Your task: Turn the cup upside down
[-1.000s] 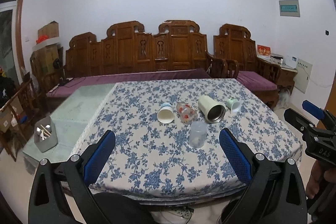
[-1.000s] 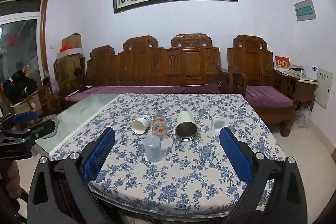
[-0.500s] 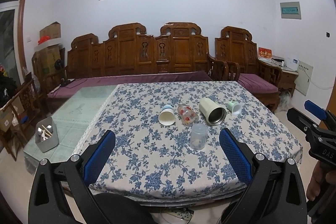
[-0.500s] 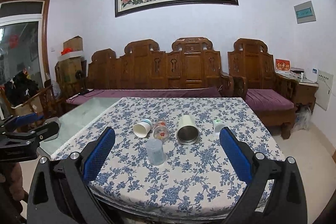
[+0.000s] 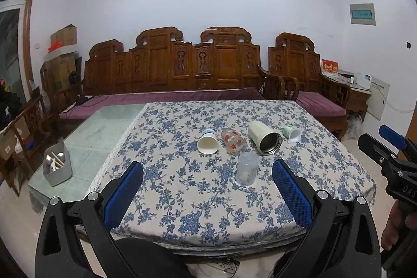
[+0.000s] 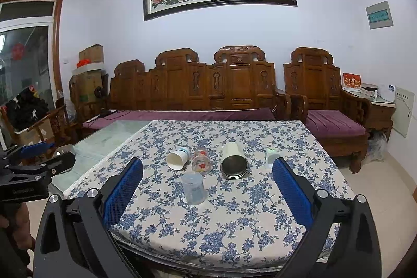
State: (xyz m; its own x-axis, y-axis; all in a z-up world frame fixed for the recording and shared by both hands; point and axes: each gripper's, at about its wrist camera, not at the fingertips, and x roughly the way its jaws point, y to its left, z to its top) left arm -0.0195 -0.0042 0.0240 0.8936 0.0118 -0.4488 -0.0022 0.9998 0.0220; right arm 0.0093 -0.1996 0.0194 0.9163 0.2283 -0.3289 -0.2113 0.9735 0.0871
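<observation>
left wrist view looks across a table [image 5: 182, 199] covered with a blue-flowered cloth, both grippers held back off its near edge and touching nothing. the left gripper [image 5: 207, 189] has its blue-padded fingers [image 5: 122, 196] spread wide with only cloth between them; the right gripper [image 6: 207, 190] is spread just as wide and also holds nothing.

five cups sit around the middle of the table. a translucent plastic cup [image 5: 247, 172] stands alone, closest to the near edge, its closed end on top as far as i can tell. behind it four lie on their sides in a rough row running left to right: a white paper cup [image 5: 207, 142] with a blue band, its mouth facing the near edge; just beside it a clear glass with red flowers [image 5: 233, 141]; then a cream tumbler [image 5: 264, 138] with a metal-lined mouth turned toward the near edge; and nearest the right edge a small pale green cup [image 5: 293, 134].

on the bare glass left of the cloth, near the near-left corner, a grey holder [image 5: 57, 168] carries chopsticks. a carved wooden bench [image 6: 208, 87] with purple cushions lines the wall beyond the far edge.
</observation>
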